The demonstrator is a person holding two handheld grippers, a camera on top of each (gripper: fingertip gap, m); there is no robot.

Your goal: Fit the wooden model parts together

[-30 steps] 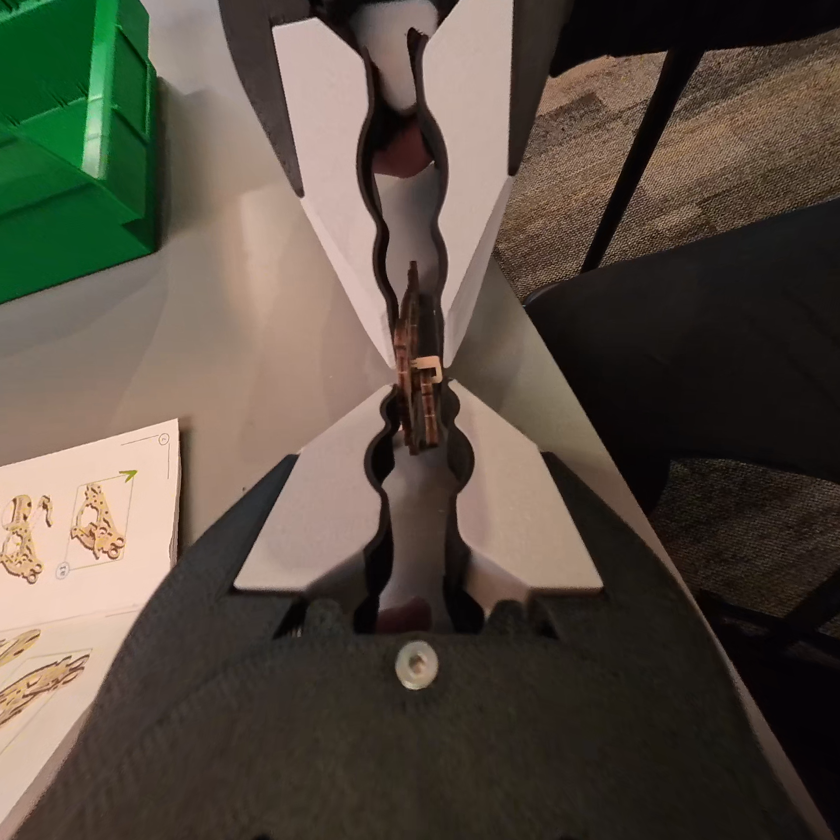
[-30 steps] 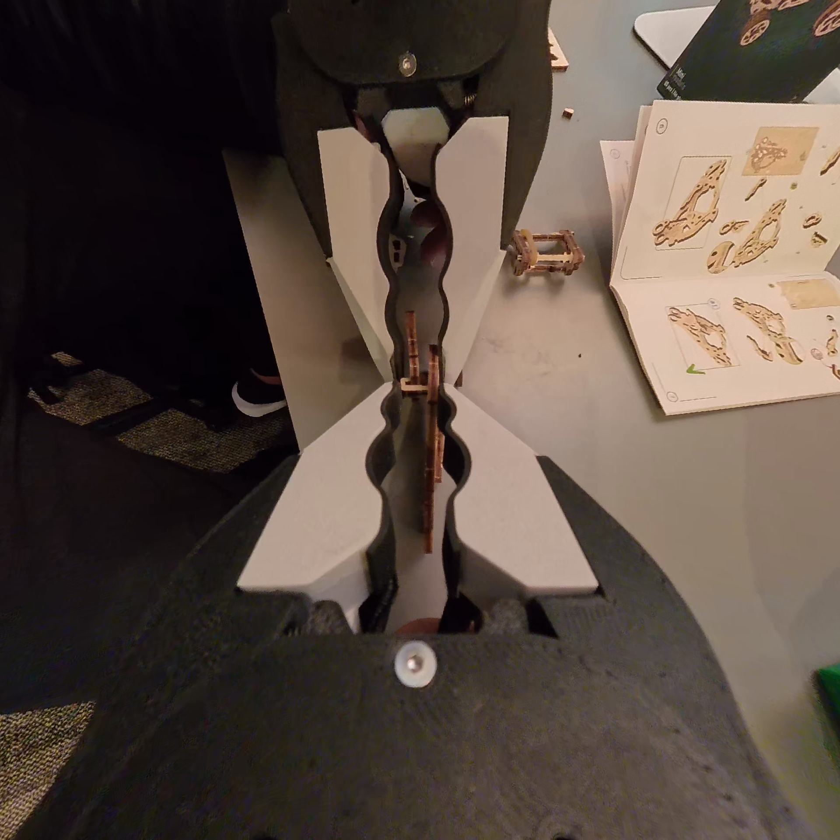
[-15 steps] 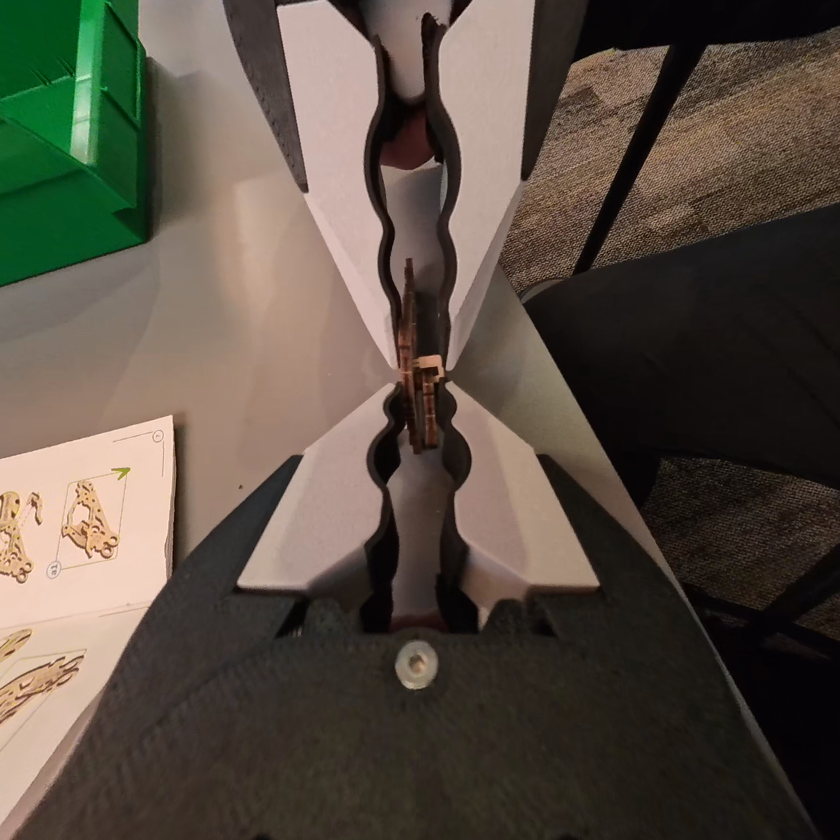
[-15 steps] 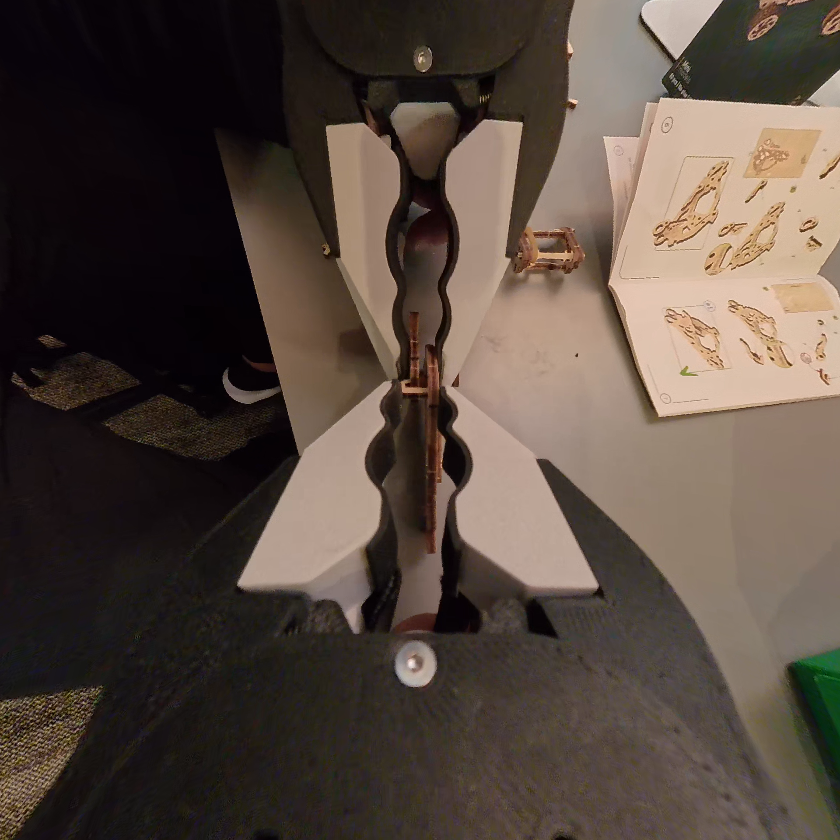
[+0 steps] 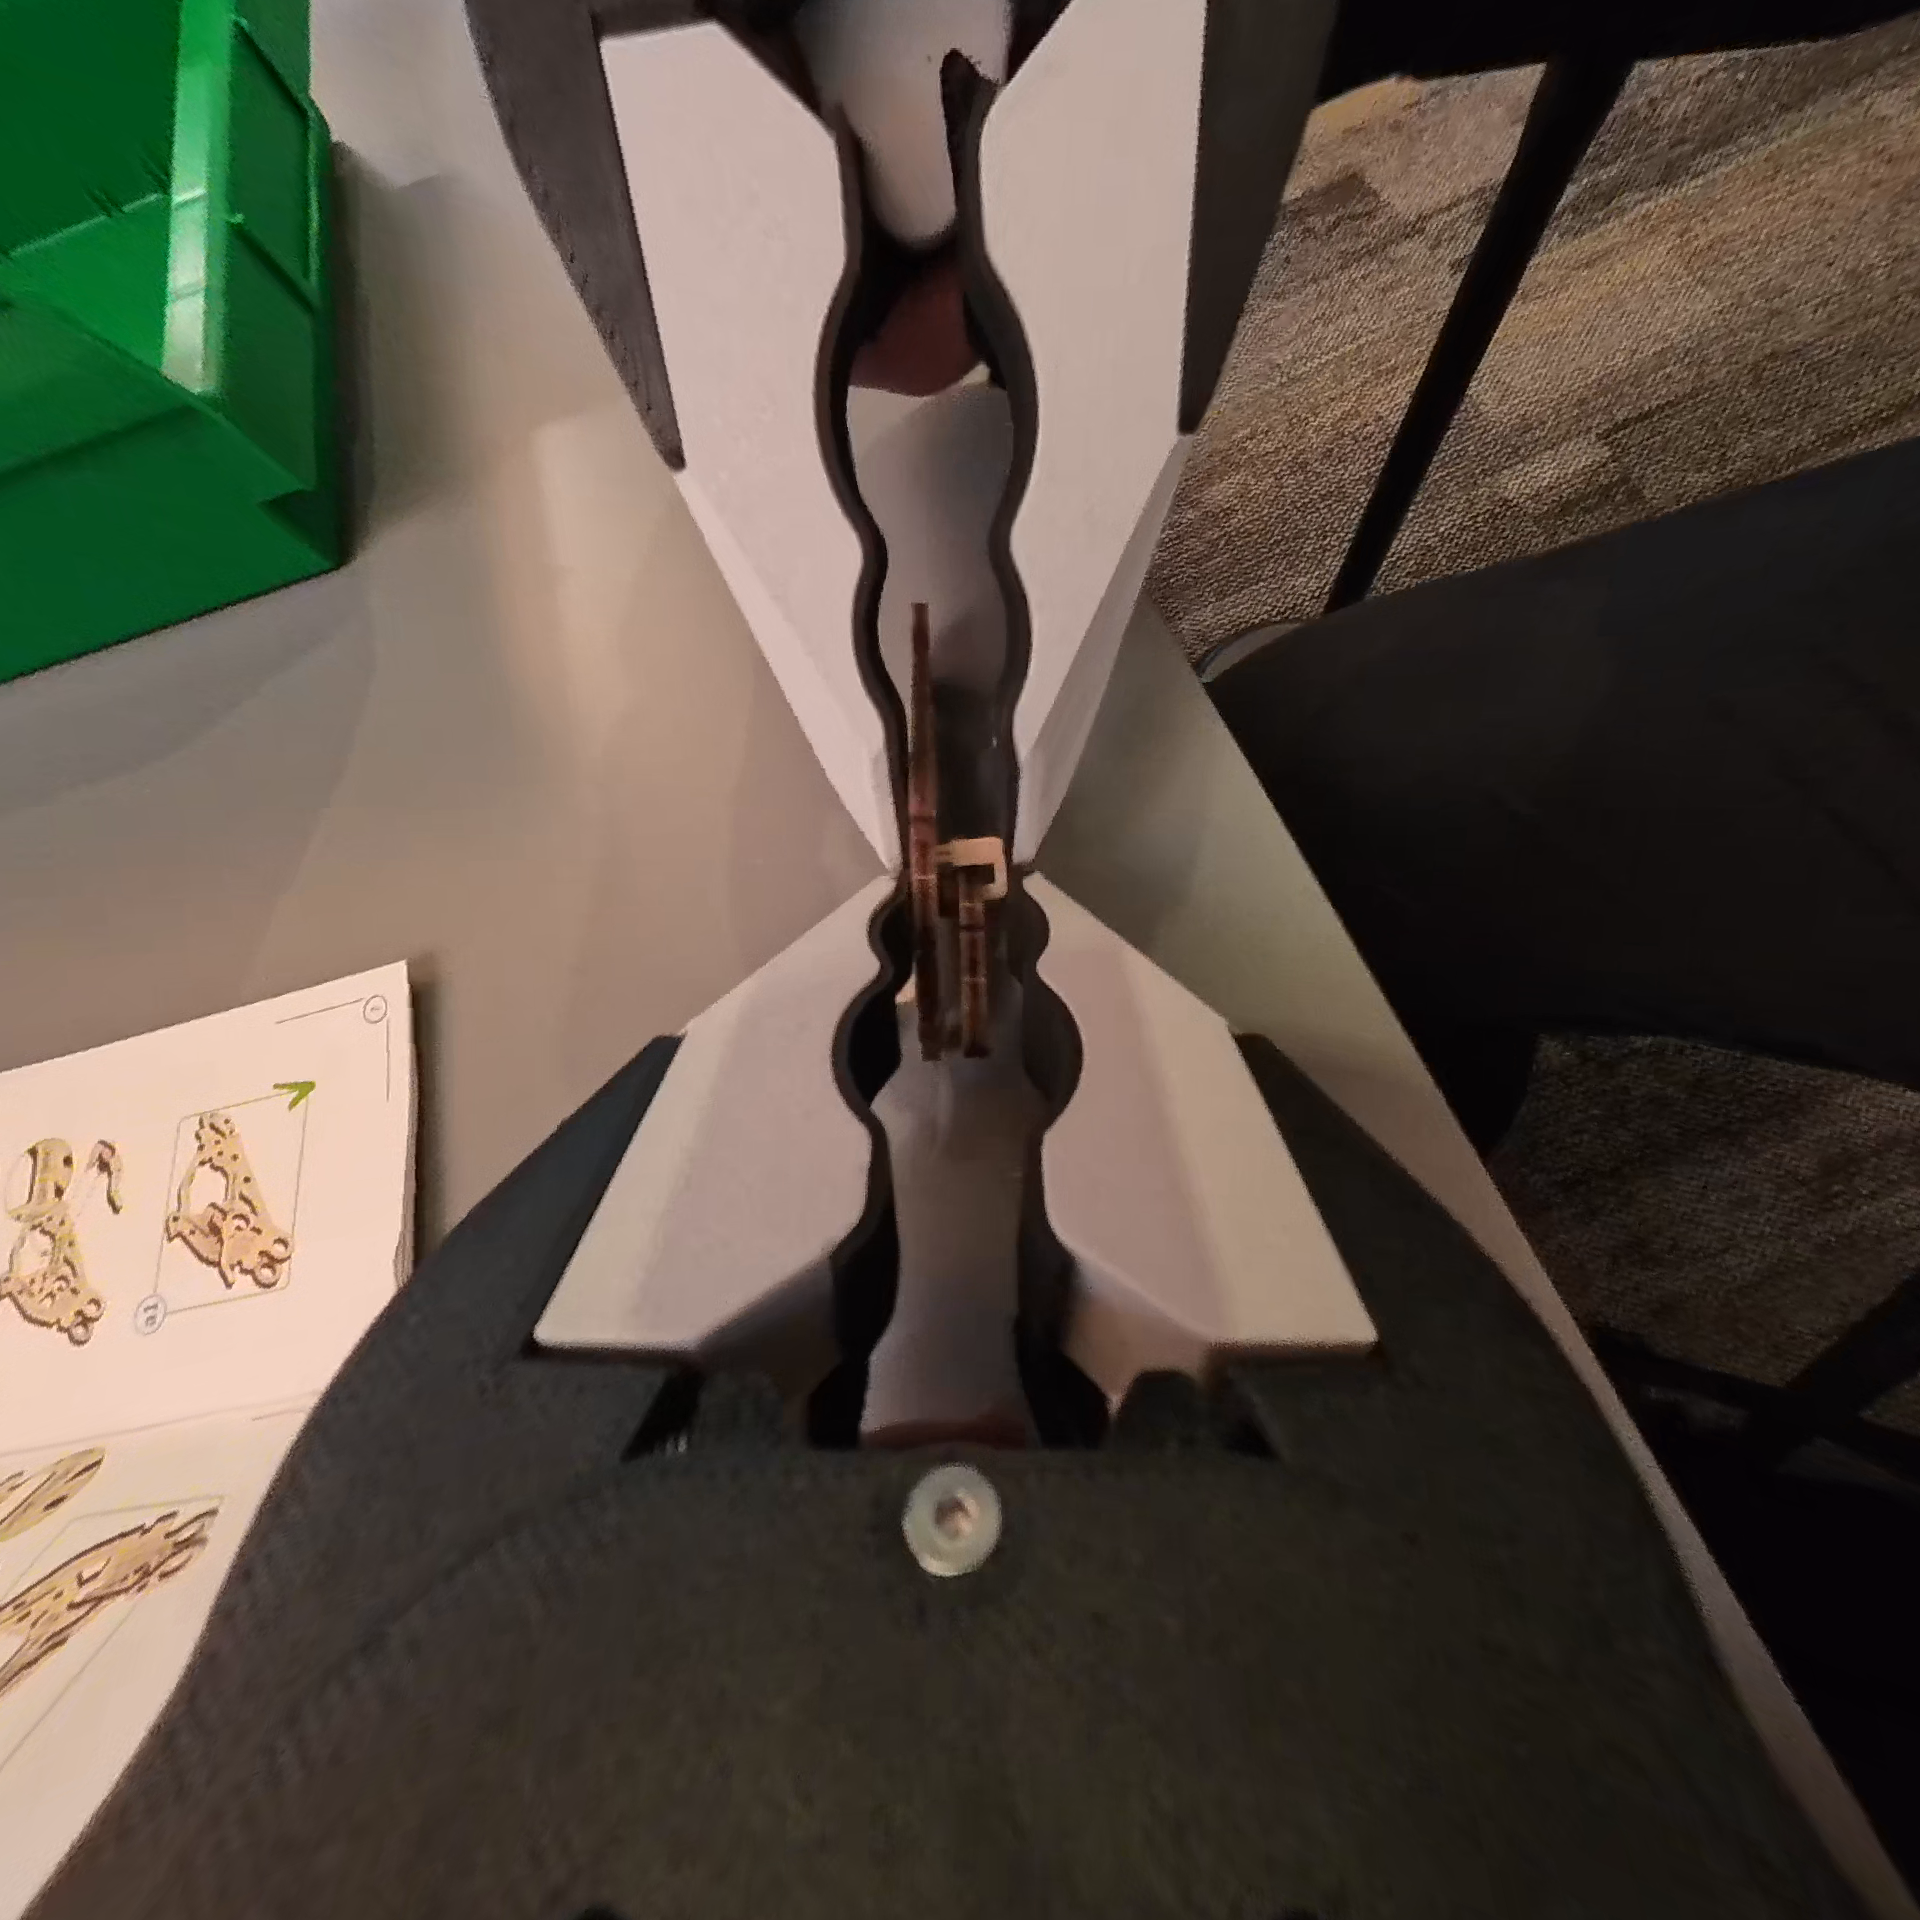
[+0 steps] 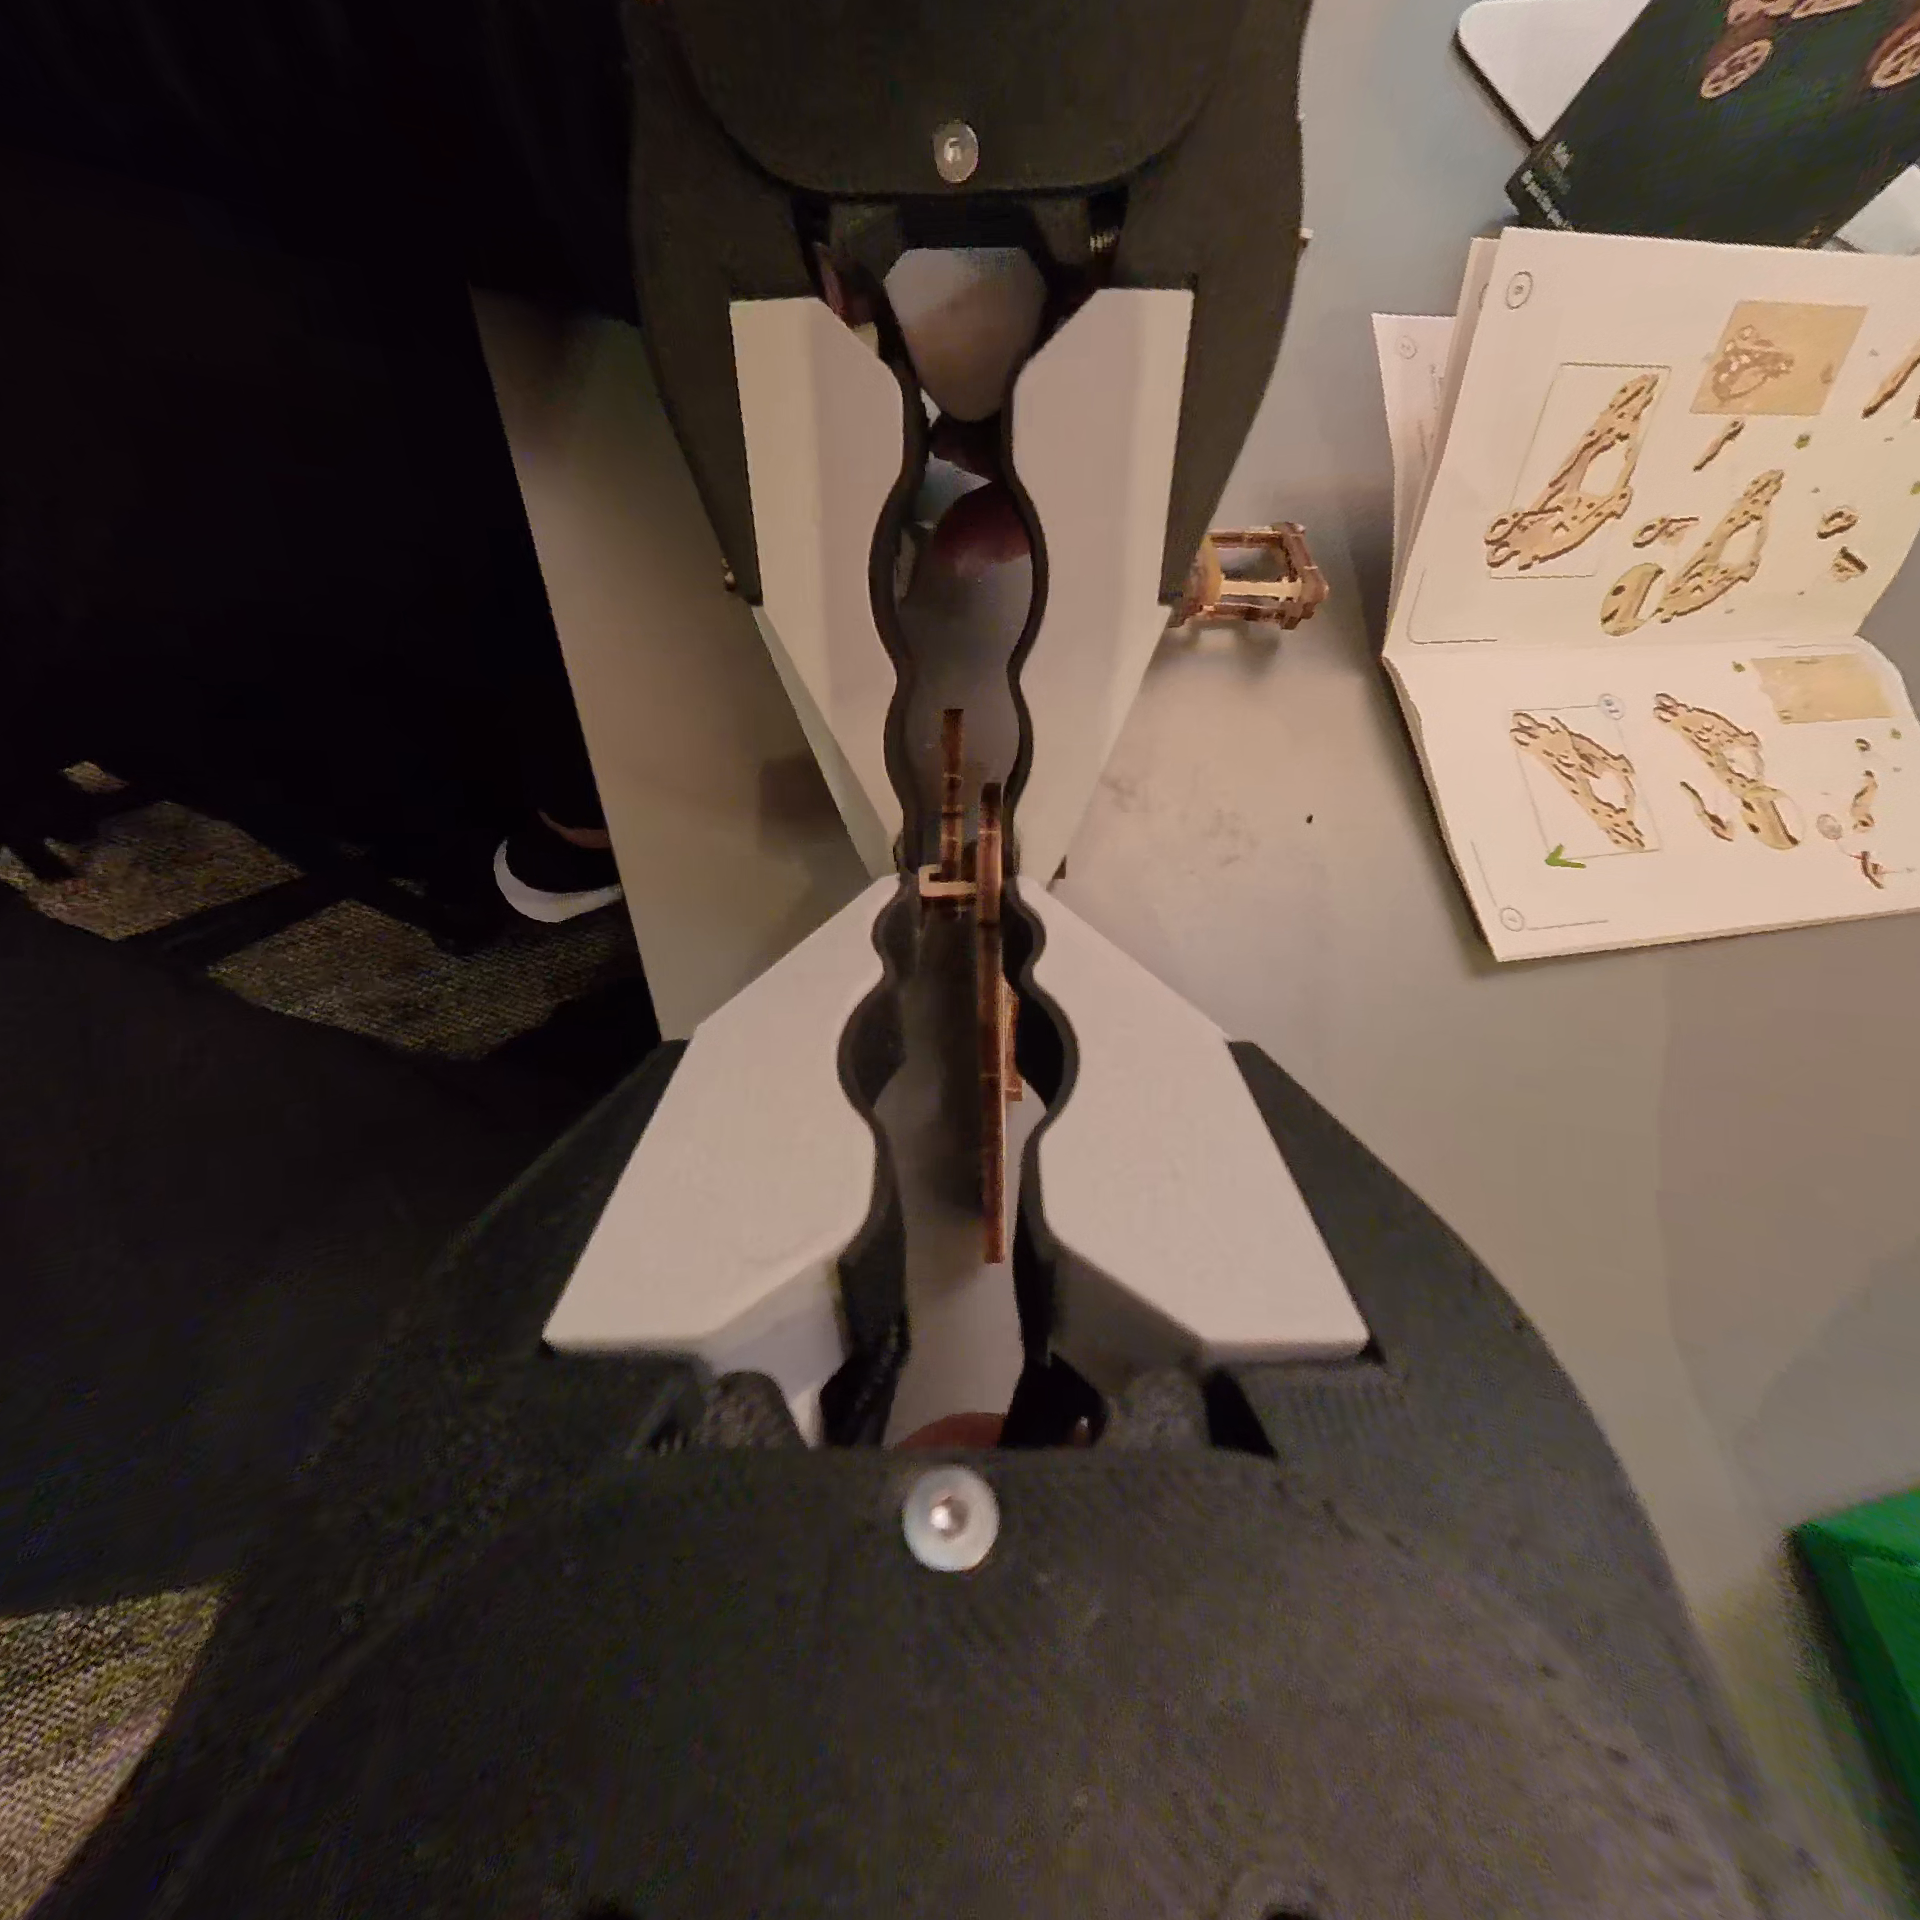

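While the two sets of fingers meet tip to tip, each (image 5: 951, 883) (image 6: 961, 883) pinches edge-on wooden parts (image 5: 951, 935).

Pale grey bench (image 6: 1351, 1039); bright green plastic bin (image 5: 135, 312); white instruction booklet (image 6: 1662, 623) printed with tan part drawings; brown laser-cut wooden model parts (image 6: 987, 987); mottled grey-brown carpet (image 5: 1558, 312).
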